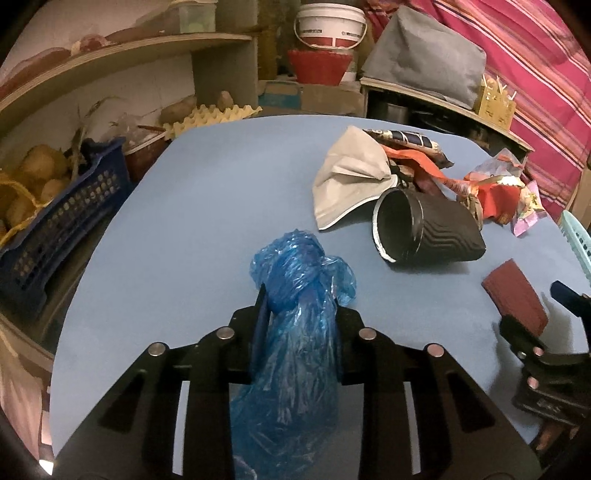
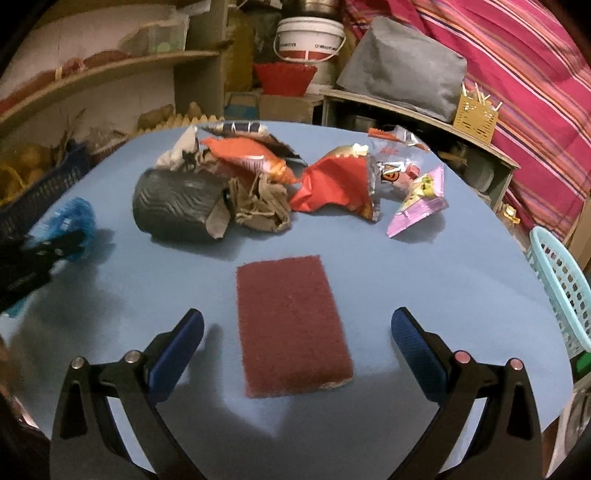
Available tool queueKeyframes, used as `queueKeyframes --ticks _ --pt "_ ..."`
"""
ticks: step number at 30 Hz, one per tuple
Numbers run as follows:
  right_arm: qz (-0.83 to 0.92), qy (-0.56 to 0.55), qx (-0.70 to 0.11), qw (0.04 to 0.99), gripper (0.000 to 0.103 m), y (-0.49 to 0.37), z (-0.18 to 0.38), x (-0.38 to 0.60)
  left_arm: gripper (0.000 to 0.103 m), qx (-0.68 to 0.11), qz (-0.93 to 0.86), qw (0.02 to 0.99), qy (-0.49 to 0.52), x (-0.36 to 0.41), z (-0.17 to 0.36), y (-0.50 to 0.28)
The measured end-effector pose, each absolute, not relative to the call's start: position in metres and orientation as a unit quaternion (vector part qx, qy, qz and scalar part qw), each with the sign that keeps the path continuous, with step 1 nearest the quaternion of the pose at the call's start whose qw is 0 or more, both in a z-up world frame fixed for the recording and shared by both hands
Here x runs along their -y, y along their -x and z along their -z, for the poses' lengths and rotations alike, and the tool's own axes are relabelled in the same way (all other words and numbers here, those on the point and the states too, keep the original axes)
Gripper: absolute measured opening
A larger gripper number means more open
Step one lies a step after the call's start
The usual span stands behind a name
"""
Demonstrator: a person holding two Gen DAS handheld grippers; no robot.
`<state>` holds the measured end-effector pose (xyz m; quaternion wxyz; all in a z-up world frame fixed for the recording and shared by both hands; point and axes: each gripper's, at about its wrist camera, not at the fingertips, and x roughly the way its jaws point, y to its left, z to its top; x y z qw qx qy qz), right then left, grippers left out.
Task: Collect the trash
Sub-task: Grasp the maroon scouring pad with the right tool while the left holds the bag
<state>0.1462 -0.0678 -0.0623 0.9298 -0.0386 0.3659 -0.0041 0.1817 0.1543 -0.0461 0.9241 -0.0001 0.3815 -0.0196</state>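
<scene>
Cluttered wooden shelves, a white bucket and a pink striped cloth ringed the blue worktop. On the worktop lay a heap of trash: a black ribbed cup tipped on its side with its mouth toward the left wrist camera, a crumpled pale paper bag touching its rim, and orange and red snack wrappers just behind it. A pink wrapper sat at the right end of the heap.

The left gripper was clamped on a bunched blue plastic bag, the plastic filling the narrow gap between the fingers and trailing back toward the camera. Whether the bag's far end touched the worktop was hard to tell.

The right gripper stood wide, its blue-padded fingers on either side of a dark red scouring pad lying flat on the worktop, neither pad touching it. A pale blue basket stood off the worktop's right edge.
</scene>
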Motion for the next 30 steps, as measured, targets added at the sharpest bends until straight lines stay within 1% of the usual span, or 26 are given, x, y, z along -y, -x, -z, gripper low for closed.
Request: queueKeyframes --ticks 10,11,13,17,18,20,21,25,30 --pt "-0.008 0.041 -0.392 0.919 0.098 -0.156 0.066 0.069 0.027 -0.366 0.008 0.93 0.016 -0.162 0.039 -0.173" --pt "-0.012 0.042 -0.392 0.919 0.096 -0.156 0.066 0.068 0.027 -0.365 0.008 0.931 0.013 -0.16 0.039 -0.172" --pt "-0.024 0.04 -0.394 0.918 0.087 -0.156 0.067 0.068 0.027 -0.365 0.008 0.931 0.011 -0.16 0.039 -0.171" --pt "-0.044 0.035 -0.397 0.916 0.079 -0.157 0.066 0.068 0.027 -0.367 0.004 0.93 0.005 -0.159 0.04 -0.171" --pt "-0.055 0.029 -0.399 0.915 0.072 -0.158 0.066 0.069 0.027 -0.368 0.003 0.93 0.005 -0.159 0.04 -0.171" --pt "-0.073 0.024 -0.403 0.912 0.065 -0.16 0.065 0.07 0.027 -0.365 -0.001 0.931 0.006 -0.158 0.038 -0.171" --pt "-0.077 0.026 -0.403 0.912 0.056 -0.161 0.064 0.07 0.027 -0.36 -0.003 0.933 0.006 -0.156 0.035 -0.17" --pt "-0.095 0.014 -0.406 0.909 0.056 -0.163 0.062 0.077 0.027 -0.35 -0.004 0.937 0.004 -0.149 0.029 -0.168" --pt "-0.101 0.013 -0.384 0.918 0.056 -0.153 0.05 0.09 0.027 -0.34 -0.007 0.94 -0.005 -0.132 0.02 -0.168"
